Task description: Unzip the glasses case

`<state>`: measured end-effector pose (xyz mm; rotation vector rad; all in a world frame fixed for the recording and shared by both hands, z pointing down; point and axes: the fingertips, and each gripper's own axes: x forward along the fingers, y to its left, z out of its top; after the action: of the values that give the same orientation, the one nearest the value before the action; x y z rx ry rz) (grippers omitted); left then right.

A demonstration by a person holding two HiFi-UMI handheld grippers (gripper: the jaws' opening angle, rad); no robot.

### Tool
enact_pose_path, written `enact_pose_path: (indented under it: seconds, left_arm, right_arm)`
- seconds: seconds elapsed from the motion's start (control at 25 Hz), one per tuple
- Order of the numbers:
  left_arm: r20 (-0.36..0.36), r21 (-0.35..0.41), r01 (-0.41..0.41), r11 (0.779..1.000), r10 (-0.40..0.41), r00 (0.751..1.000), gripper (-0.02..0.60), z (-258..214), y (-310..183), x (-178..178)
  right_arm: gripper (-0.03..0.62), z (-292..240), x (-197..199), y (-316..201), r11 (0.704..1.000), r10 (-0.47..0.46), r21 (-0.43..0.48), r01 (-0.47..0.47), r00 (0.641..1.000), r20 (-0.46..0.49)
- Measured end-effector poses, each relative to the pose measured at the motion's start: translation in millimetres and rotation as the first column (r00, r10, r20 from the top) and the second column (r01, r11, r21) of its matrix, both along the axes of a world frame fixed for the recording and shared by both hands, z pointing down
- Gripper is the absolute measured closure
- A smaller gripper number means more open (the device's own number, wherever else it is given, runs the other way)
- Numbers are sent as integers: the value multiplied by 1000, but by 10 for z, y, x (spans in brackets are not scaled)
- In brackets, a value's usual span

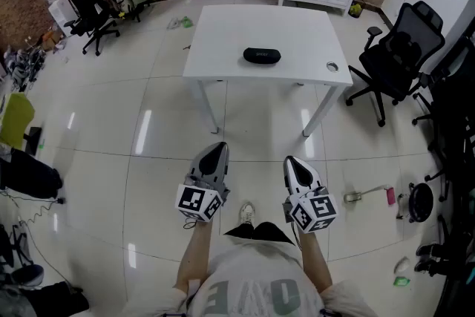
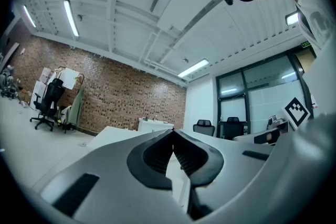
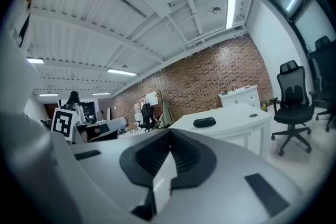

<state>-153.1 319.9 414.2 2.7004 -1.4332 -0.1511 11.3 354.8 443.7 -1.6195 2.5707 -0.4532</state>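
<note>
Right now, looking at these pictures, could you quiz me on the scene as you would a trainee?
1. True or false: the glasses case lies on the white table.
2. The left gripper is: A) shut and empty; B) shut on the case; C) wide open.
3. Fill in: at the table's right stands a black office ___.

Key: 1 true; 2 A; 3 chair.
</note>
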Motion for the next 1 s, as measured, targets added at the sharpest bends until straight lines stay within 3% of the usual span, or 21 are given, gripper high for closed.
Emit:
enact_pose_path:
  seconds: [0.2, 0.52, 0.76, 1.0]
  left_arm:
    - [18, 7, -26, 1000, 25, 1000, 583, -76, -1081, 183]
    - [31, -49, -46, 998, 47, 998, 583, 251, -2791, 513]
    - [90, -93, -46, 995, 55, 994, 583, 459, -4124, 782]
    - [196, -171, -61, 983, 95, 976, 583, 740, -5034, 921]
  right_arm:
    - [599, -75, 86, -1133, 1000, 10, 5, -10, 1000, -5]
    - [599, 251, 315, -2864, 998, -6, -60, 5, 1000, -17]
    - [599, 450, 433, -4111, 990, -65, -130, 59, 997, -41]
    - [599, 927, 468, -4855, 959, -128, -266, 100, 988, -88]
